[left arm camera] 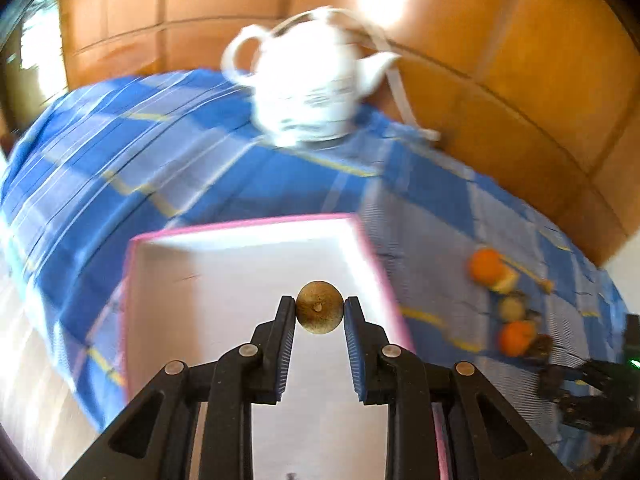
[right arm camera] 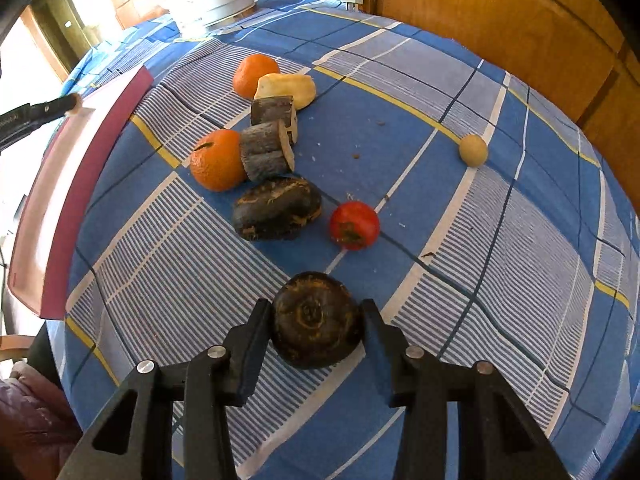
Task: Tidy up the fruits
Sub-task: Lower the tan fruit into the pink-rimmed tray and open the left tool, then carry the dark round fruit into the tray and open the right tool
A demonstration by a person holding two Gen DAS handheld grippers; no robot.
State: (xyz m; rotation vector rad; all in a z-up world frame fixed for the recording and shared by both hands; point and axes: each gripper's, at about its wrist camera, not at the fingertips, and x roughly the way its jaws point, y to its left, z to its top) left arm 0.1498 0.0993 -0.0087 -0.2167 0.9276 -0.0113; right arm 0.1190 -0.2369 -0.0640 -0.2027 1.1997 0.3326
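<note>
My left gripper (left arm camera: 319,307) is shut on a small round brown fruit (left arm camera: 319,307) and holds it over a white box with a pink rim (left arm camera: 248,225). My right gripper (right arm camera: 316,310) is shut on a dark round fruit (right arm camera: 317,320) low over the blue checked cloth (right arm camera: 500,240). On the cloth lie two oranges (right arm camera: 216,160) (right arm camera: 254,74), a red tomato-like fruit (right arm camera: 354,225), a pale yellow piece (right arm camera: 289,89), a dark brown fruit (right arm camera: 277,208), two cut bark-covered pieces (right arm camera: 265,156) and a small tan ball (right arm camera: 473,150). The box (right arm camera: 56,208) lies at the left.
A white teapot-shaped kettle (left arm camera: 308,84) with a white cable stands at the table's far side. Wooden panelling (right arm camera: 500,16) runs behind the table. The table edge drops off near the box, on its left, with a padded seat (right arm camera: 28,408) below.
</note>
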